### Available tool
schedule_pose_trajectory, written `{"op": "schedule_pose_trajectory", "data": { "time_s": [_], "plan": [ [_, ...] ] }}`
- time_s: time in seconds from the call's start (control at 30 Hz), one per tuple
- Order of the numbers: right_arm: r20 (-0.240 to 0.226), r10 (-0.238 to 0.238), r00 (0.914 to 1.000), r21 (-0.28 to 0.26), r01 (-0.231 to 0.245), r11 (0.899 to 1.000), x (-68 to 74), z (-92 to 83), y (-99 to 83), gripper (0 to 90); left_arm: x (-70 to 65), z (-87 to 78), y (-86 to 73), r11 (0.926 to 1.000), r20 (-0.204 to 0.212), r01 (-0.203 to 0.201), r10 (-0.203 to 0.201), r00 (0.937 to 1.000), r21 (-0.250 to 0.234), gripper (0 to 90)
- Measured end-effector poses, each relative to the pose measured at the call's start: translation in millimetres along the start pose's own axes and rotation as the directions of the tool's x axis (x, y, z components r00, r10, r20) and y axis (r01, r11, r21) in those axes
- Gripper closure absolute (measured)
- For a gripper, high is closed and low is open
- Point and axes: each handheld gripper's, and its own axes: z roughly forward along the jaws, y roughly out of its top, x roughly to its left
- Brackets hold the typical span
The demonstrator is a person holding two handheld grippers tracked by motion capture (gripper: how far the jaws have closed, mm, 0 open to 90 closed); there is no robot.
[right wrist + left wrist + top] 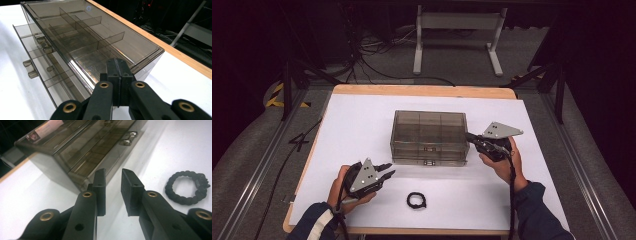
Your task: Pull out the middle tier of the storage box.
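A smoky see-through drawer box (429, 137) stands in the middle of the white sheet, its top split into compartments (75, 37). Its lower drawer (32, 62) juts out a little at the front. A black braided bracelet (416, 200) lies flat near the front edge. My left gripper (388, 173) hovers left of the bracelet and points toward the box. Its jaws stand a narrow gap apart with nothing between them (113, 187), and the bracelet (187, 187) lies to their right. My right gripper (468, 136) is shut, its tips (117, 67) at the box's right end by the top corner.
The white sheet (362, 120) covers a wooden table whose edge (422, 90) shows at the back. Beyond it on the grey floor stand a white frame (457, 35) and loose cables (377, 55). Black stands (557, 80) flank the table.
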Motion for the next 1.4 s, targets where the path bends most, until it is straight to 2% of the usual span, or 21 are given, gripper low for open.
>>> {"op": "schedule_pose_trajectory", "data": {
  "time_s": [0.03, 0.13, 0.3, 0.4, 0.77, 0.83, 0.93, 0.97, 1.07, 1.13, 1.2, 1.3, 1.4],
  "plan": [
    [0.000, 0.000, 1.0000, 0.000, 0.000, 1.000, 0.0, 0.0, 0.0, 90.0, 0.0, 0.0, 0.0, 1.0000, 0.000, 0.000, 0.000, 1.0000, 0.000, 73.0],
    [0.000, -0.002, 1.0000, 0.000, 0.002, 1.000, 0.1, 0.0, 0.0, 90.0, 4.8, 1.0, -3.5, 0.9994, 0.021, 0.034, -0.034, 0.9992, -0.002, 71.6],
    [-0.001, -0.003, 1.0000, 0.000, 0.003, 1.000, -0.1, 0.0, 0.0, 90.0, 8.6, 4.1, -5.0, 0.9983, 0.038, 0.058, -0.058, 0.9976, -0.001, 70.5],
    [0.000, -0.007, 1.0000, 0.001, 0.007, 1.000, -0.2, 0.0, 0.0, 90.0, 13.3, 9.0, -7.0, 0.9961, 0.053, 0.088, -0.088, 0.9947, 0.002, 69.8],
    [-0.006, 0.000, 1.0000, -0.003, 0.000, 1.000, -0.8, -0.1, -0.5, 90.0, 21.3, 18.8, -9.2, 0.9923, 0.073, 0.123, -0.124, 0.9896, 0.008, 68.7],
    [-0.001, -0.008, 1.0000, 0.000, 0.008, 1.000, 0.0, -1.1, -0.3, 90.0, 23.6, 20.8, -10.6, 0.9912, 0.080, 0.132, -0.133, 0.9879, 0.013, 68.5],
    [0.003, -0.048, 0.9989, 0.000, 0.048, 0.999, 1.9, -4.8, -0.9, 90.0, 25.2, 22.8, -11.2, 0.9904, 0.086, 0.137, -0.138, 0.9867, 0.015, 68.5],
    [0.006, -0.044, 0.9990, -0.010, 0.044, 0.999, 1.4, -8.2, -2.2, 90.0, 25.6, 23.7, -11.3, 0.9903, 0.089, 0.138, -0.139, 0.9863, 0.016, 68.5],
    [-0.003, -0.041, 0.9992, -0.027, 0.041, 0.999, 0.0, -17.3, -6.5, 90.0, 26.6, 25.9, -11.4, 0.9898, 0.093, 0.141, -0.143, 0.9854, 0.018, 68.8],
    [-0.009, -0.044, 0.9990, -0.018, 0.044, 0.999, 0.7, -22.3, -11.1, 89.5, 27.5, 27.5, -11.5, 0.9884, 0.106, 0.151, -0.152, 0.9828, 0.017, 69.4],
    [-0.017, -0.052, 0.9985, 0.000, 0.052, 0.999, 2.3, -24.9, -15.7, 88.5, 27.9, 27.7, -11.3, 0.9894, 0.104, 0.144, -0.145, 0.9839, 0.021, 69.7],
    [-0.039, -0.050, 0.9980, 0.023, 0.051, 0.998, 5.1, -29.0, -25.6, 85.7, 28.4, 27.9, -11.5, 0.9896, 0.104, 0.142, -0.143, 0.9842, 0.021, 69.8],
    [-0.085, -0.042, 0.9955, 0.036, 0.045, 0.998, 8.4, -29.3, -35.1, 83.5, 29.1, 28.4, -11.9, 0.9898, 0.102, 0.141, -0.143, 0.9845, 0.021, 69.7]
  ]
}}
